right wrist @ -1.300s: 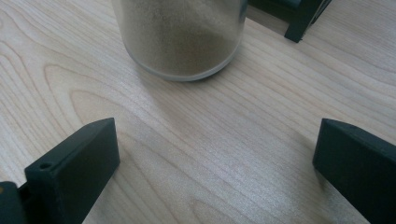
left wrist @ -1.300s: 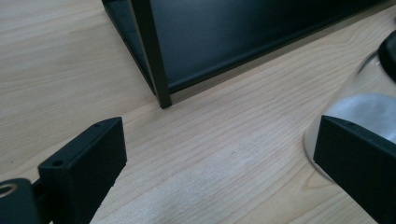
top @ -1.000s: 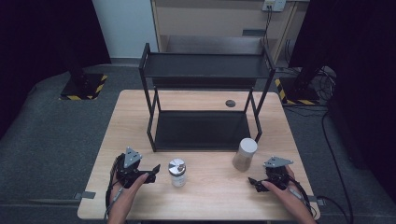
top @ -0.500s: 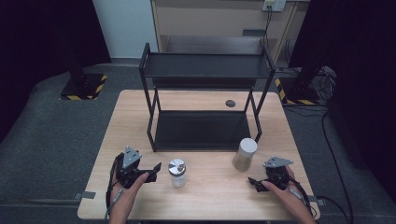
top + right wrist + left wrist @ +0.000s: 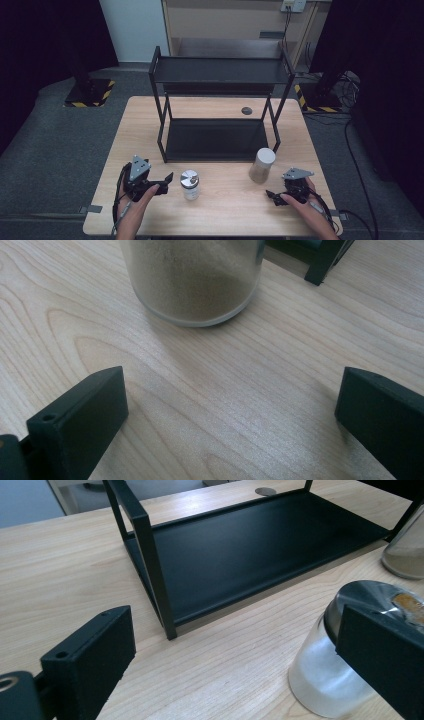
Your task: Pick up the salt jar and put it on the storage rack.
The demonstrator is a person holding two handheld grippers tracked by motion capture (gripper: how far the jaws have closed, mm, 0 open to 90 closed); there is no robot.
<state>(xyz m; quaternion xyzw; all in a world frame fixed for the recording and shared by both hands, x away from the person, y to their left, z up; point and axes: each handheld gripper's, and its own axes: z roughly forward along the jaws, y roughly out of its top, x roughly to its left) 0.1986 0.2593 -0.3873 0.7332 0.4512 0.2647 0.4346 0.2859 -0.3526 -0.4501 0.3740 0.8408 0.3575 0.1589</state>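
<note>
Both tongs gape empty: slide your left tongs [image 5: 167, 178] around the silver-lidded clear glass jar [image 5: 189, 184], right tongs [image 5: 270, 194] toward the white-lidded jar of brown powder [image 5: 261, 165], squarely.

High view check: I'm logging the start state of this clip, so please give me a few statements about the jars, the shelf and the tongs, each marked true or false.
1. Both jars stand on the table, in front of the black shelf rack. True.
2. The jar with the shiny metal lid is clamped in the left tongs. False: the left tongs are open beside it and hold nothing.
3. The white-lidded jar holds a brownish powder. True.
4. The right tongs are shut on the white-lidded jar. False: they are open, with bare table between them and the jar.
5. A jar sits on the rack's lower shelf. False: both shelves are bare.
</note>
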